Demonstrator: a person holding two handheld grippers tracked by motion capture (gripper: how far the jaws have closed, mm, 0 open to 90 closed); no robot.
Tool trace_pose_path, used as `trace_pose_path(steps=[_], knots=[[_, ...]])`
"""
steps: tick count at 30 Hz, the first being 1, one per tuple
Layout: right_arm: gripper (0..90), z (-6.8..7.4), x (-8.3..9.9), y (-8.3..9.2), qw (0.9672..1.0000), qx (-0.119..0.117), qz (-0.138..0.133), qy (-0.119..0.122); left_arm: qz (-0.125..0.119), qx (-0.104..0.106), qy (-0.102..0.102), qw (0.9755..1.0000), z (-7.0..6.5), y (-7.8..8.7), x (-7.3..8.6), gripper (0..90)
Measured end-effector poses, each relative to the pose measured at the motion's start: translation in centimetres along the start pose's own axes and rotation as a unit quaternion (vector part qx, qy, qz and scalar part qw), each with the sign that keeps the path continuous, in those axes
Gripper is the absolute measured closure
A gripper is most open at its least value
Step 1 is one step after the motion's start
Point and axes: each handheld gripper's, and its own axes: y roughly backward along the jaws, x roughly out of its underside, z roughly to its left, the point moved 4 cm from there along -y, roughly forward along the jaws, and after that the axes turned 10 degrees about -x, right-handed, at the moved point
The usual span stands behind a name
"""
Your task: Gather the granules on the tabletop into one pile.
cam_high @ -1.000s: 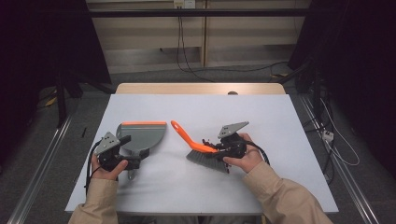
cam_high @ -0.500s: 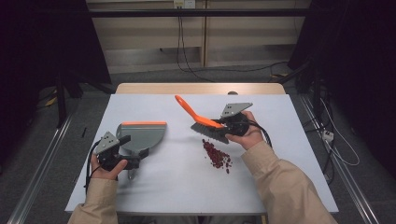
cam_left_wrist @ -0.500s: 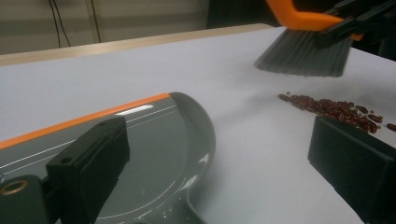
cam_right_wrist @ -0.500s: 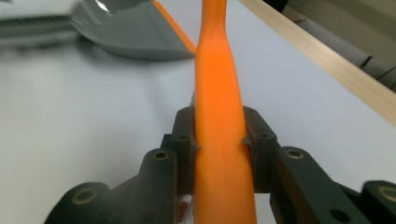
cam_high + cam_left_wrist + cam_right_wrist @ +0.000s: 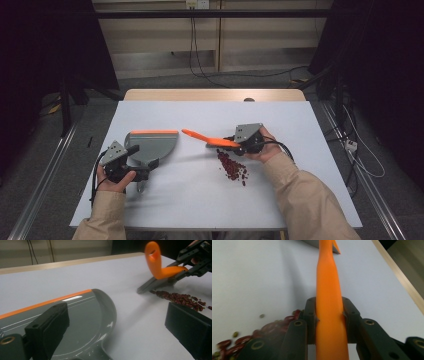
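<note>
1. The room is dim, with cables hanging along the back wall, and a pale tabletop (image 5: 200,200) takes up the middle; the person's sleeves come in over its near edge.

2. Nearest on the left, the left gripper (image 5: 141,173) holds the grey dustpan (image 5: 152,145) by its handle. The high view is too small to show the pads, so I judge the grip only by the handle running in between the jaws. The pan lies flat with its orange lip (image 5: 50,302) on the far side.

3. Right of centre lies a scatter of dark red beans (image 5: 232,165), loose on the tabletop, well apart from the pan. They look small, hard and light, likely to roll and skip when pushed, so short, low strokes should suit them.

4. Just beyond the beans, the right gripper (image 5: 235,145) is clamped on the orange handle of the brush (image 5: 207,137); in the right gripper view both pads press the handle (image 5: 328,315) squarely. The handle seems stiff, smooth plastic, and the hold sits low, close to the grey head (image 5: 155,283), which should give good control.

5. The brush head rests at the far edge of the beans, its handle pointing left towards the pan.
</note>
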Motion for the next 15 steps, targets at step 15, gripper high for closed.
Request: trace_pose_path(steps=[15], knots=[[71.1, 2.6, 0.1, 1.1, 0.9994, -0.031, -0.011, 0.008, 0.002, -0.001, -0.003, 1.0, -0.1, -0.1, 0.0, 5.3]])
